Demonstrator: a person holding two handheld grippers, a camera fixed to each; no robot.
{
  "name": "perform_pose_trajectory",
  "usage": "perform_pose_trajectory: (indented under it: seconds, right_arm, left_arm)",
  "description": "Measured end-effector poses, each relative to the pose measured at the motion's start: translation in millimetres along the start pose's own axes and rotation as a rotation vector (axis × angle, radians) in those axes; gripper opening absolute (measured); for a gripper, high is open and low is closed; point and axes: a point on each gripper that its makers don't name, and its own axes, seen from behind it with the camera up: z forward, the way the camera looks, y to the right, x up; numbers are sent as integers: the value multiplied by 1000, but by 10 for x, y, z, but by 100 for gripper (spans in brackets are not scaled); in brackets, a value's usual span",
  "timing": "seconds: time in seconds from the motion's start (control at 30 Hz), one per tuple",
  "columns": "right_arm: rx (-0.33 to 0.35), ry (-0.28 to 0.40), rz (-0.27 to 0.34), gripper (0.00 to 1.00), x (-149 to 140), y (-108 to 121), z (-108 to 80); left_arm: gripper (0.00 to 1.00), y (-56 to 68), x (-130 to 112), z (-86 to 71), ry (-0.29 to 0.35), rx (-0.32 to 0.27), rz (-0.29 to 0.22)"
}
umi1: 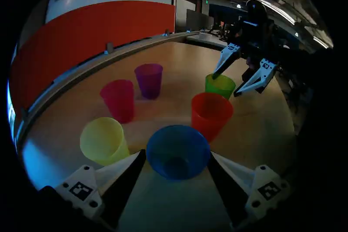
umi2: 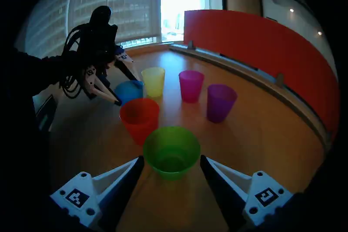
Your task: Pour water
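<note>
A blue cup (umi1: 178, 151) stands upright on the wooden table (umi1: 261, 132) between my left gripper's (umi1: 176, 159) fingers, which press on its two sides. A green cup (umi2: 172, 151) sits the same way in my right gripper (umi2: 171, 159), with both fingers against its walls. Across the table, the right gripper (umi1: 224, 85) straddles the green cup (umi1: 220, 85) in the left gripper view. In the right gripper view, the left gripper (umi2: 128, 91) flanks the blue cup (umi2: 129, 90). I cannot tell whether there is water in either cup.
An orange cup (umi1: 211, 112) stands between the blue and green cups. A yellow cup (umi1: 103, 139), a pink cup (umi1: 118, 99) and a purple cup (umi1: 149, 79) stand close by to the side. A red partition (umi1: 95, 31) runs along the table's far edge.
</note>
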Motion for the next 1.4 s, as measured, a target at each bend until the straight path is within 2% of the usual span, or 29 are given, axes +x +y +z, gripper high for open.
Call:
perform_pose_trajectory:
  seconds: [0.2, 0.27, 0.33, 0.87, 1.03, 1.4]
  right_arm:
    - [0, -1, -4, 99, 7, 7, 29]
    - [3, -1, -4, 99, 8, 3, 35]
    - [4, -1, -5, 99, 9, 0, 40]
    - [8, 4, -14, 99, 34, 11, 154]
    - [12, 12, -9, 92, 46, 5, 190]
    - [2, 34, 10, 91, 71, 14, 184]
  left_arm:
    - [99, -5, 9, 34, 5, -3, -5]
    - [96, -1, 3, 46, 4, -3, -7]
    - [88, 2, 1, 52, 7, -2, -6]
    - [87, 11, 32, 13, 17, 4, -4]
    - [87, 13, 30, -17, 21, 7, -7]
    - [87, 32, 72, -70, 37, 20, -14]
